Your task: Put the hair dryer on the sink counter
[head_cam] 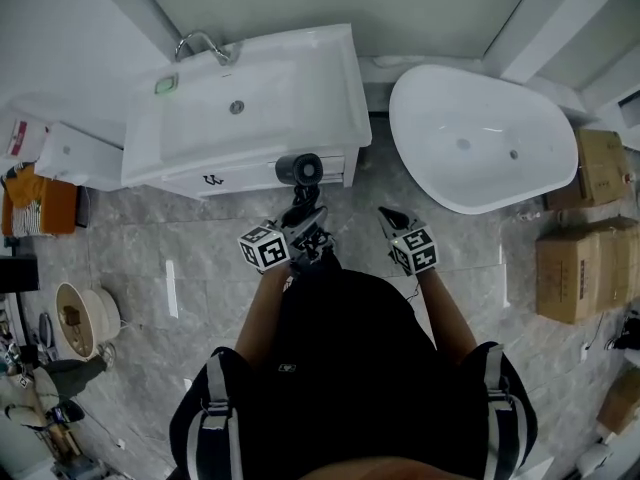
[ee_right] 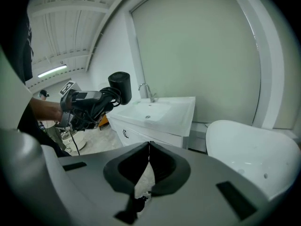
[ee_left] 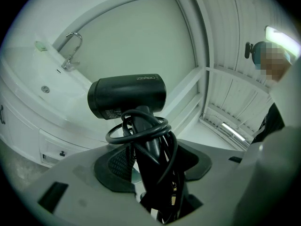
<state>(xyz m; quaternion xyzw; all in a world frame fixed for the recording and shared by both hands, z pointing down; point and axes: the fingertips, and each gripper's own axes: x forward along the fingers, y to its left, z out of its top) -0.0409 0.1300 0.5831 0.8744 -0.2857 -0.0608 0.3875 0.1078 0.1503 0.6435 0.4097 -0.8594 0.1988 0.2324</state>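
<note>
A black hair dryer (head_cam: 298, 169) (ee_left: 127, 96) (ee_right: 119, 86) with its cord looped round the handle is held upright in my left gripper (head_cam: 302, 213) (ee_left: 150, 173) (ee_right: 84, 108), whose jaws are shut on the handle and cord. It hangs in the air just in front of the white sink counter (head_cam: 330, 78) (ee_left: 28, 79) (ee_right: 181, 114), at about counter height. My right gripper (head_cam: 392, 220) (ee_right: 148, 150) is to the right, with its jaws closed together and nothing between them.
A chrome faucet (head_cam: 203, 43) (ee_left: 71, 51) (ee_right: 146, 92) stands at the back of the basin. A white bathtub (head_cam: 480, 143) (ee_right: 254, 145) lies to the right, cardboard boxes (head_cam: 585, 258) further right. A toilet (head_cam: 85, 318) and clutter are on the left floor.
</note>
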